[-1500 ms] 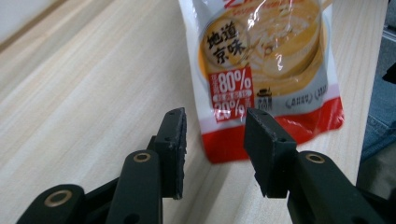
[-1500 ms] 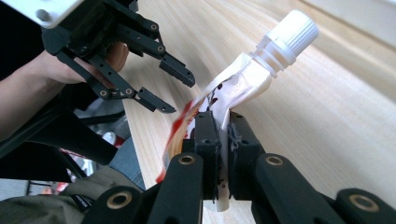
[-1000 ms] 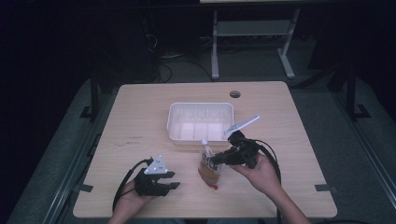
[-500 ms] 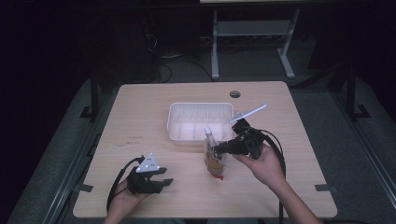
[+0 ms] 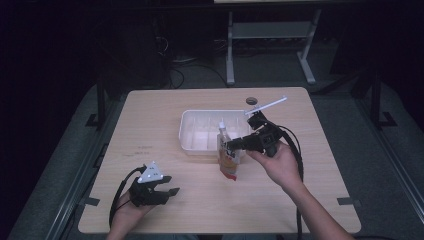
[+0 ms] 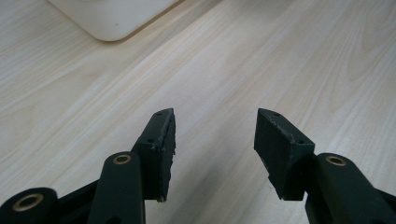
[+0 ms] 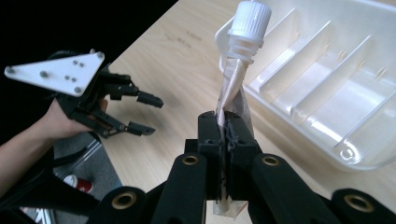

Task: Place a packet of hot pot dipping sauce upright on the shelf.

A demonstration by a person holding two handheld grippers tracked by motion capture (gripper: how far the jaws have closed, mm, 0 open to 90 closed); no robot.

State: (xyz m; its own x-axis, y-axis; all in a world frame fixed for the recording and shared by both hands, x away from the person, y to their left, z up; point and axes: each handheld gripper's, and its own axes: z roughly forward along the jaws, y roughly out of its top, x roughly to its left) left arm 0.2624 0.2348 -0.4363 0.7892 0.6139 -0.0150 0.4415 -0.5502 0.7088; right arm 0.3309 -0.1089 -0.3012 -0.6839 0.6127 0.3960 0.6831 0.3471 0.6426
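Pouch: Your right gripper (image 7: 223,135) holds a soft spouted pouch (image 5: 228,159) by its twisted neck. It hangs clear above the table (image 5: 160,120), just in front of the tray's near edge as the high view shows it.
Pouch cap: The white screw cap (image 7: 251,17) points up, above the jaws. The lower end of the pouch, with a red patch, hangs below them.
Right gripper: Your jaws are pressed together on the pouch neck, pinching the film flat between the pads. In the high view this gripper (image 5: 235,145) reaches in from the right toward the pouch.
Tray: The white plastic tray (image 5: 186,131) sits at the middle of the table, just behind the pouch. Its inside is split by ribs into long compartments (image 7: 327,88); those in view are empty.
Left gripper: Your left gripper (image 6: 215,140) sits low over the table near its front left corner, well apart from the pouch. Its jaws have just been opening and now stand spread, with bare wood between them. In the high view (image 5: 167,185) they point right.
Tray corner: A rounded corner of the tray (image 6: 112,23) lies ahead of your left jaws, well apart from them.
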